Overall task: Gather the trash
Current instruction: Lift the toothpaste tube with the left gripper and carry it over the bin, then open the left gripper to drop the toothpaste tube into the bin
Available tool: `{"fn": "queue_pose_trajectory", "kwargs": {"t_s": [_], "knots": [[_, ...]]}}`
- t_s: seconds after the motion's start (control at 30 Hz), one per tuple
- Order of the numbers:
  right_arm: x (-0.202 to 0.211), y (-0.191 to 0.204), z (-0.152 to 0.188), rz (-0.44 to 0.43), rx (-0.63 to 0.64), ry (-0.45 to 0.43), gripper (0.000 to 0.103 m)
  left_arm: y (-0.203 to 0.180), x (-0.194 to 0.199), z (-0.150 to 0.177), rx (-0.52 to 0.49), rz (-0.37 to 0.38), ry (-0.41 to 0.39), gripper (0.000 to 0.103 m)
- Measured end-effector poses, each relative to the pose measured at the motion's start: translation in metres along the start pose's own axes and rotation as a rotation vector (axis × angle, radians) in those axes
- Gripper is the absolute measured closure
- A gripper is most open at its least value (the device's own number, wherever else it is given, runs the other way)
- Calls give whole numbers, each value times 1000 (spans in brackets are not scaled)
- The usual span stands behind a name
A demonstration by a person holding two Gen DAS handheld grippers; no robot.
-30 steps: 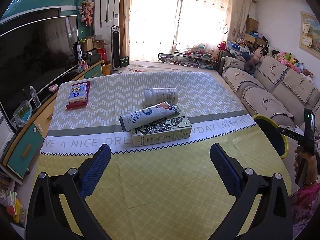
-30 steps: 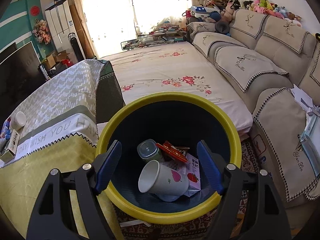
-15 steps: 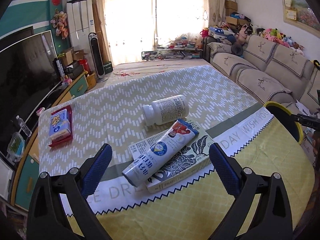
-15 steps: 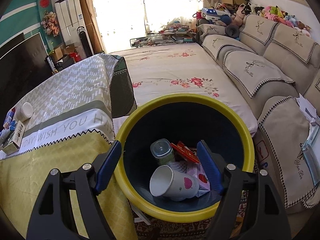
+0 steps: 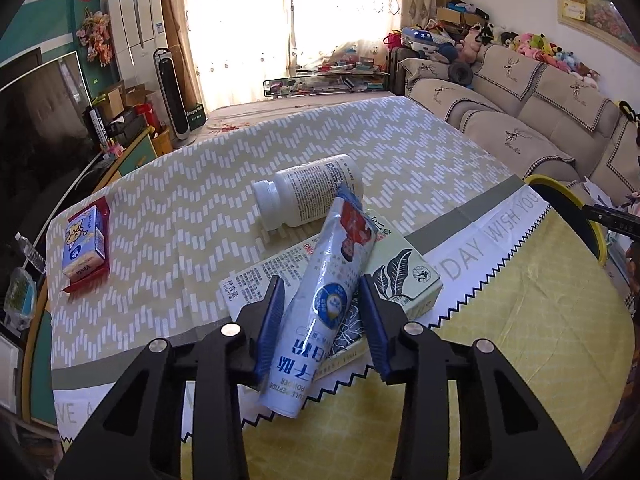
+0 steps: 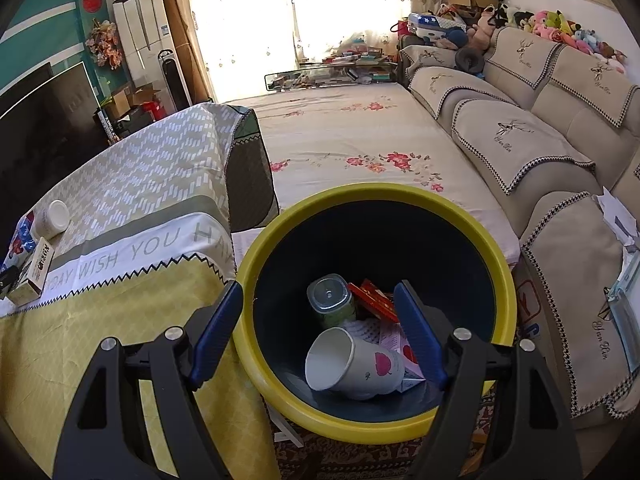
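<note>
A white and blue tube lies slantwise on a flat leaf-printed box on the table. My left gripper straddles the tube's lower half and its jaws are closing. The blue pads stand close to the tube's sides, and a thin gap shows on the left. A white pill bottle lies on its side just beyond. My right gripper hangs open and empty over the yellow-rimmed bin. In the bin lie a paper cup, a jar and a red packet.
A blue carton on a red pack lies at the table's left side. The bin's rim shows past the table's right edge. A sofa runs along the right, a flowered sheet covers the floor beyond, and a TV stands left.
My left gripper came forward and down to the tube and its jaws narrowed from wide open to either side of it. The right gripper stayed over the bin.
</note>
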State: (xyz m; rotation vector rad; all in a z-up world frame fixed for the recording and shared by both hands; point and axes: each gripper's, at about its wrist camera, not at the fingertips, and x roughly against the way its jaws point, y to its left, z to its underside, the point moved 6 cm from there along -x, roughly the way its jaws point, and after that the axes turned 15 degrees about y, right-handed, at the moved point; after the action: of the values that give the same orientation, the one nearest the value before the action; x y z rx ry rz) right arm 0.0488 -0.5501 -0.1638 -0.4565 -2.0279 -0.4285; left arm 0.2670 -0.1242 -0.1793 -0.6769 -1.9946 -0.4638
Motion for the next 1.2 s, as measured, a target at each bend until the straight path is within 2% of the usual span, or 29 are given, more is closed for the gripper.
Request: {"fn": "queue_pose_trajectory", "kwargs": {"t_s": [0.07,0.3,0.47,0.63,0.8,1.0,1.2], "knots": [[0,0,1,-2,0,0,30,-4,3,2,-5,8,0,78],[10,-3,2,-10,-5,-23,30,-19,20,2,12,41,-19,80],[22,-12,3,-14,-19,-47,30,-54,41,-7,-21,83,-46,80],[35,-29,5,-16,-47,-73,30,-119,56,-26,-106,160,-74,80],[49,-57,9,-5,-92,-105,30,-202,57,-49,-232,249,-76,79],[64,-102,18,21,-170,-137,30,-304,38,-70,-384,321,-36,79],[65,-133,27,36,-231,-143,30,-378,3,-91,-456,356,21,77]]}}
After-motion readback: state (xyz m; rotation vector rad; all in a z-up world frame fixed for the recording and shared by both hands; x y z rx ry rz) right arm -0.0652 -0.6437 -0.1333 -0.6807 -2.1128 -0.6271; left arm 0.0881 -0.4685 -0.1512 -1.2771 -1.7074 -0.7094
